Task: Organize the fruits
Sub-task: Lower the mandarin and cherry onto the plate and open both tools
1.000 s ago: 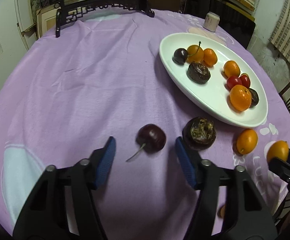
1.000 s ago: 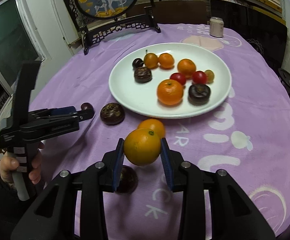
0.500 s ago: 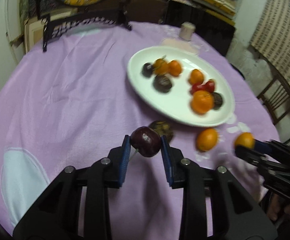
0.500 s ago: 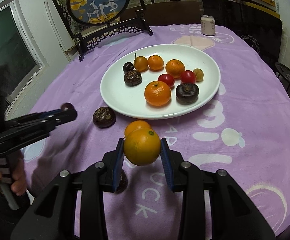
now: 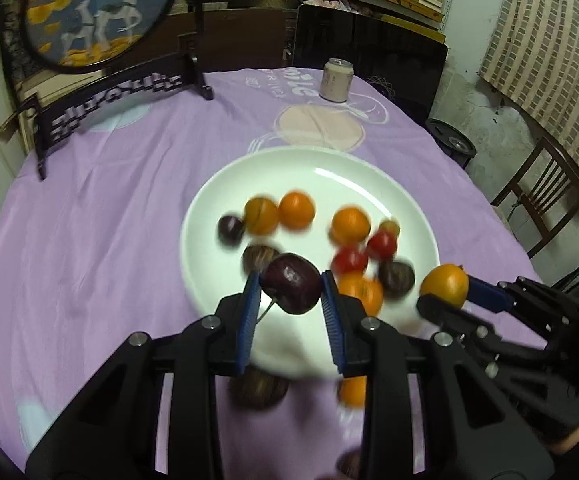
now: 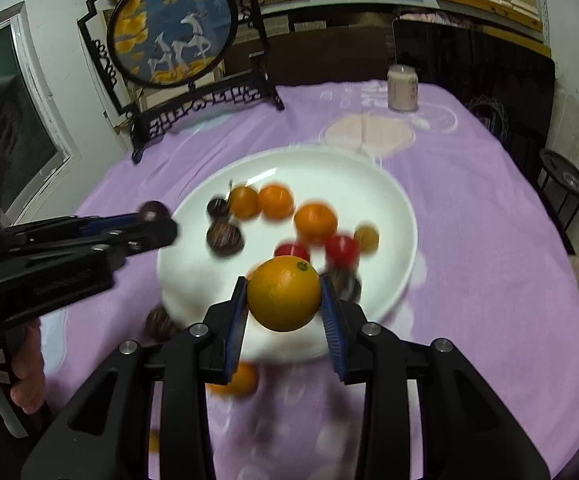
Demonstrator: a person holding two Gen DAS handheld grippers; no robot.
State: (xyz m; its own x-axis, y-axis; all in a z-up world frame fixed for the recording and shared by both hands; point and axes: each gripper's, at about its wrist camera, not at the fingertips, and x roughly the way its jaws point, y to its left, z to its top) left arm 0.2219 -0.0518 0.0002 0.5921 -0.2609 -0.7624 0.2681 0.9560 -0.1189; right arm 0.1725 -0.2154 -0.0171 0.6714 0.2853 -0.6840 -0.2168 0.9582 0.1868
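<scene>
Cherry [image 5: 291, 289], dark red, pinched between the blue pads of the left gripper [image 5: 289, 300]; stem hangs down beside the left pad. Held in the air over the near edge of the plate [image 5: 217, 200]. In the right wrist view the same cherry [image 6: 153, 210] shows at the tip of the left gripper [image 6: 151, 222], over the plate's left rim.

Orange [image 6: 284, 293] clamped between the pads of the right gripper [image 6: 285, 308], also aloft over the near part of the plate [image 6: 393, 200]. From the left wrist view, orange [image 5: 444, 285] sits at the tip of the right gripper [image 5: 447, 296], by the plate's right edge.

Plate is white and holds a blurred scatter of fruit: several small oranges, two red ones, some dark ones. Motion blur makes an exact count uncertain.

On the purple cloth [image 5: 89, 240] near the plate's front edge: a dark round fruit [image 5: 258, 387] and a small orange fruit [image 5: 353, 390], both partly hidden by the gripper.

Far side of the table: a can [image 5: 336, 80] and a round deer screen [image 6: 171, 28] on a black stand.
</scene>
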